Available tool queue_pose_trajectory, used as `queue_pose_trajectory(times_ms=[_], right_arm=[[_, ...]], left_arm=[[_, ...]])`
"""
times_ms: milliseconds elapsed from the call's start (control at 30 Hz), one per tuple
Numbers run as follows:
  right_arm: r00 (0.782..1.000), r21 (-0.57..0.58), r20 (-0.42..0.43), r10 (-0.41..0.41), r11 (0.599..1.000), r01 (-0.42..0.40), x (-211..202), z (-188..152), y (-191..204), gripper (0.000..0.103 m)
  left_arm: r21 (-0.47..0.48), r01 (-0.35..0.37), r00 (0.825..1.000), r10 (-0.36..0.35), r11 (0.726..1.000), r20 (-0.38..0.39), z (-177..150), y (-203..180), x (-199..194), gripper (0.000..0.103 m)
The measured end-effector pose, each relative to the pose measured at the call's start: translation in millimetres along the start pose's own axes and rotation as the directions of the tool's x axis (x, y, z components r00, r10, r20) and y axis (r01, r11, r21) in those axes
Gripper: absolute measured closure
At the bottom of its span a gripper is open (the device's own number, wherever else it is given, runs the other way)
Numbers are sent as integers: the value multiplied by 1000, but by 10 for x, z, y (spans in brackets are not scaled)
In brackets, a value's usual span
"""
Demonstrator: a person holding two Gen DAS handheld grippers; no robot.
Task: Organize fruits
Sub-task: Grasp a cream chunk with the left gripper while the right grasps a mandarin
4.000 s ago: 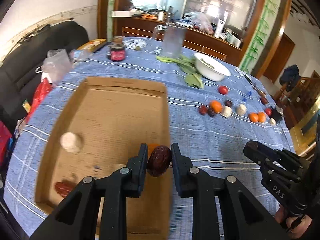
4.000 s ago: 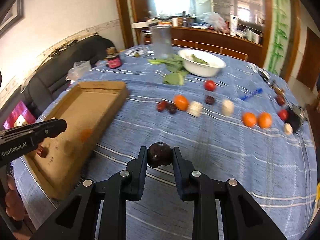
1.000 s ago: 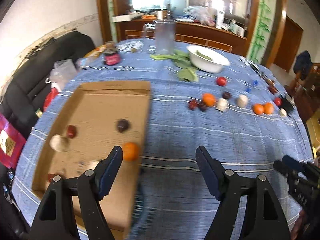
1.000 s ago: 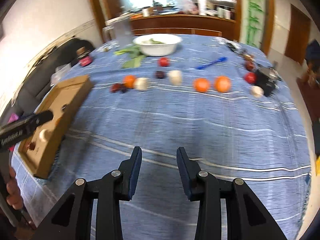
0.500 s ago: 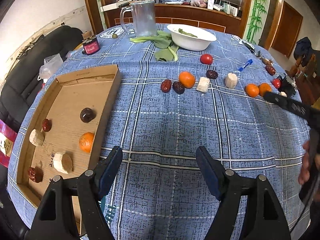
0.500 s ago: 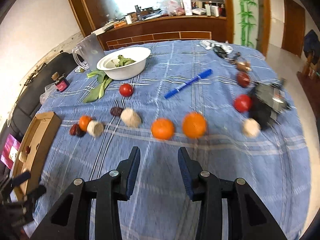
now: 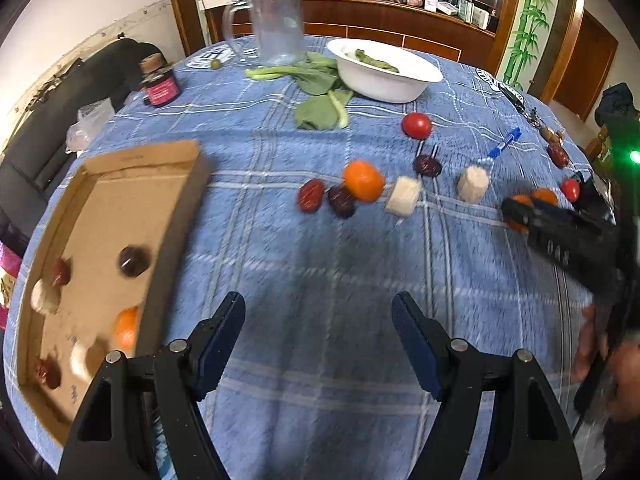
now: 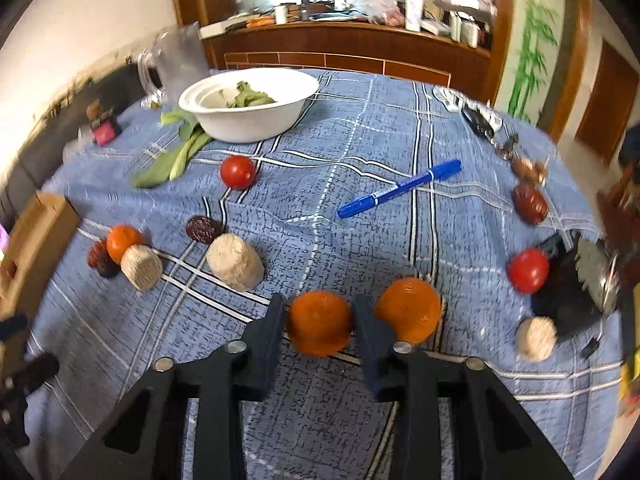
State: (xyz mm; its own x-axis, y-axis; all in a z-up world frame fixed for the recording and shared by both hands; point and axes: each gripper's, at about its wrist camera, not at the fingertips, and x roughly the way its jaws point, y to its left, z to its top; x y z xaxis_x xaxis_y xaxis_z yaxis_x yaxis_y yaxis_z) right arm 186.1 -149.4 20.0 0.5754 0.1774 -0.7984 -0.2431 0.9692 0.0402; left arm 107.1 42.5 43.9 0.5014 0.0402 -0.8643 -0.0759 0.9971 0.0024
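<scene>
Right wrist view: right gripper sits low center of frame, its 2 fingers spread around an orange on the blue plaid tablecloth. Both fingers sit right at the orange's sides; cannot tell if they press it, and it looks to rest on the cloth. A 2nd orange lies just right of the right finger. Right of that, a red tomato and a pale round piece beside a black object. Center left: a larger pale cylinder, a dark date, a small orange touching another pale cylinder. Another tomato sits above center left, a blue pen center right, a white bowl with greens upper left.

Left wrist view: left gripper at bottom center, fingers wide apart, nothing between them, over bare cloth. Cardboard tray at left of frame holds 1 orange, a dark round fruit, red dates and pale pieces, blurred. Clear pitcher at top center, jar with a pink label upper left. The right gripper shows as a blurred black shape at right edge, over the oranges there.
</scene>
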Motion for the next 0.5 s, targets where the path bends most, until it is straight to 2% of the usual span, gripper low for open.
queue_pose_trajectory(times_ms=[200,400,433,500], right_arm=[[998,63,34,49,997,-51,-212,-116,-178,69],[997,89,32,73,993,-76,-361,-267,-317,68],[997,94,33,75,992,-78,-371,-276,-328,68],[996,96,31,86,991,-89,-392,-299,-353,68]], left_arm=[[-56,76,997,-76,996,1,291,-212,261,28],[-40,79,996,-80,996,-27,442,-391,587,30],[-36,61,998,-61,997,-7,451,-405,598,31],[-33,63,998,-62,998,9,491,-425,633,39]])
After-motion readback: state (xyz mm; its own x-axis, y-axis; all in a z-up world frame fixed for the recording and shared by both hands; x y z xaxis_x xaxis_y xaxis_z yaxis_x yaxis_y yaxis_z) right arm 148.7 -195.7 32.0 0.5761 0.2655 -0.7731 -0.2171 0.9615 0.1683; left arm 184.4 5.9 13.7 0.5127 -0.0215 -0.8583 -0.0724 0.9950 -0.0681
